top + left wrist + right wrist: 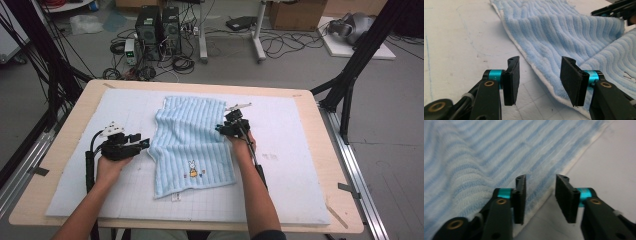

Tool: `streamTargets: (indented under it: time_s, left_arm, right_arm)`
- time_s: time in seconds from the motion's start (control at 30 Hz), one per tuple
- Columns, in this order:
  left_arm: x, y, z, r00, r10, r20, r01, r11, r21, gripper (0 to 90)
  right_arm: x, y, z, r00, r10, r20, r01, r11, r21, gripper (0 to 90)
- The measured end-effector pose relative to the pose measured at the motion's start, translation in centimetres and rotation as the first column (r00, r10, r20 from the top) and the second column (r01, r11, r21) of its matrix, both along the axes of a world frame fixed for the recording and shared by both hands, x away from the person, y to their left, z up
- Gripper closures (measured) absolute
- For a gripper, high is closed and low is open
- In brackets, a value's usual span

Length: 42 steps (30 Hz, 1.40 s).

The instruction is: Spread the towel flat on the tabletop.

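A light blue ribbed towel (190, 140) with a small bunny motif lies on the white gridded mat (290, 165), its near part folded over. My left gripper (142, 143) is at the towel's left edge with its jaws open. In the left gripper view the gripper (540, 61) hovers over the towel's white hem (536, 70), and the pads touch nothing. My right gripper (222, 129) sits at the towel's right edge. In the right gripper view its gripper (541, 177) stands open above the towel's border (564, 170), gripping nothing. The right gripper (614, 10) also shows far off in the left gripper view.
The mat covers a wooden table (80, 107). Black frame posts (350, 75) stand at both sides. Computer towers (157, 27), cables and boxes sit on the floor beyond the far edge. Bare mat lies to the left and right of the towel.
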<state>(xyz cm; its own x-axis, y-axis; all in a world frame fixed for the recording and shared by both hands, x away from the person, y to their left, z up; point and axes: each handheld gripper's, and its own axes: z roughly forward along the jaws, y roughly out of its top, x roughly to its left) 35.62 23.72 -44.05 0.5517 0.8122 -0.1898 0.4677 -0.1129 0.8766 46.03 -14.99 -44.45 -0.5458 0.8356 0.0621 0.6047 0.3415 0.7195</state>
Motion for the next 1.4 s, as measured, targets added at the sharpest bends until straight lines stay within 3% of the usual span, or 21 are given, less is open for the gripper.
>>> streamTargets:
  time_s: [0.07,0.13,0.2,0.3,0.43,0.47,0.53,0.77,0.83,0.97,1.03,1.1,1.17,1.23,1.27,1.3,1.33,1.4]
  left_arm:
    - [0.0,-0.1,0.0,1.0,-0.003,0.007,0.003,1.0,-0.001,50.2]
    - [0.0,-0.2,0.0,1.0,-0.005,0.006,0.005,1.0,-0.001,49.8]
    - [0.1,-0.3,0.0,1.0,-0.007,0.004,0.007,1.0,0.0,49.1]
    - [0.0,-0.4,0.0,0.9999,-0.011,0.005,0.011,0.9999,-0.003,48.5]
    - [0.0,-1.0,-0.1,0.9996,-0.028,-0.008,0.028,0.9996,-0.01,46.9]
    - [0.0,-1.2,-0.1,0.9994,-0.035,-0.005,0.035,0.9994,-0.006,46.8]
    - [-0.1,-1.5,-0.1,0.9989,-0.046,-0.006,0.046,0.9989,-0.01,46.8]
    - [-0.2,-2.4,-0.2,0.9958,-0.087,-0.03,0.087,0.9961,0.014,45.2]
    - [-0.2,-2.7,-0.3,0.9952,-0.091,-0.036,0.092,0.9955,0.023,45.0]
    - [0.4,-3.6,-0.6,0.9947,-0.092,-0.045,0.094,0.994,0.055,45.5]
    - [0.9,-4.1,-0.7,0.997,-0.066,-0.04,0.069,0.9947,0.077,45.7]
    - [1.8,-4.4,-0.6,0.9985,-0.037,-0.04,0.04,0.9964,0.075,46.1]
    - [2.8,-4.6,-0.6,0.9981,-0.016,-0.06,0.021,0.9966,0.079,46.0]
    - [3.4,-5.1,-1.0,0.9974,-0.002,-0.072,0.009,0.9955,0.095,46.1]
    - [3.7,-5.3,-1.1,0.9949,0.004,-0.101,0.007,0.9933,0.115,48.0]
    - [3.9,-5.4,-1.1,0.9938,-0.009,-0.111,0.023,0.9916,0.127,51.0]
    - [3.8,-5.6,-1.1,0.9948,-0.005,-0.102,0.02,0.9888,0.148,56.4]
    - [3.8,-6.2,-1.0,0.9956,-0.041,-0.084,0.057,0.979,0.196,80.7]
  right_arm:
    - [0.3,0.1,0.2,0.9998,0.017,-0.002,-0.017,1.0,-0.01,85.7]
    - [0.6,0.3,0.4,0.9992,0.028,0.03,-0.025,0.995,-0.096,86.7]
    - [0.9,0.0,0.5,0.9976,-0.016,0.068,0.025,0.991,-0.128,87.2]
    - [1.6,-1.8,0.5,0.992,-0.1,0.078,0.109,0.986,-0.129,87.2]
    - [2.4,-3.8,1.0,0.97,-0.218,0.107,0.233,0.962,-0.146,87.0]
    - [2.5,-4.0,1.0,0.9663,-0.237,0.1,0.249,0.96,-0.13,85.5]
    - [2.2,-4.0,0.9,0.9639,-0.25,0.092,0.258,0.962,-0.089,72.7]
    - [-1.3,-4.5,2.4,0.9764,-0.146,0.16,0.144,0.989,0.023,54.7]
    - [-2.8,-4.7,2.5,0.9811,-0.099,0.166,0.098,0.995,0.018,53.4]
    - [-5.4,-5.0,2.0,0.992,-0.005,0.126,0.002,1.0,0.024,50.0]
    - [-6.4,-4.9,1.6,0.995,0.031,0.095,-0.034,0.999,0.037,46.3]
    - [-6.8,-4.4,1.2,0.9975,0.068,0.02,-0.068,0.998,0.007,43.7]
    - [-7.0,-3.9,1.0,0.9952,0.098,0.0,-0.098,0.995,-0.034,44.0]
    - [-7.1,-3.5,1.0,0.9941,0.108,0.014,-0.107,0.992,-0.06,47.2]
    - [-7.0,-3.2,0.8,0.9934,0.112,0.021,-0.111,0.991,-0.074,49.5]
    - [-6.8,-3.1,0.6,0.9933,0.115,0.012,-0.114,0.989,-0.09,57.2]
    - [-6.7,-3.0,0.4,0.9934,0.114,0.004,-0.114,0.99,-0.084,61.7]
    - [-6.5,-2.8,0.5,0.9926,0.122,0.004,-0.121,0.989,-0.081,79.2]
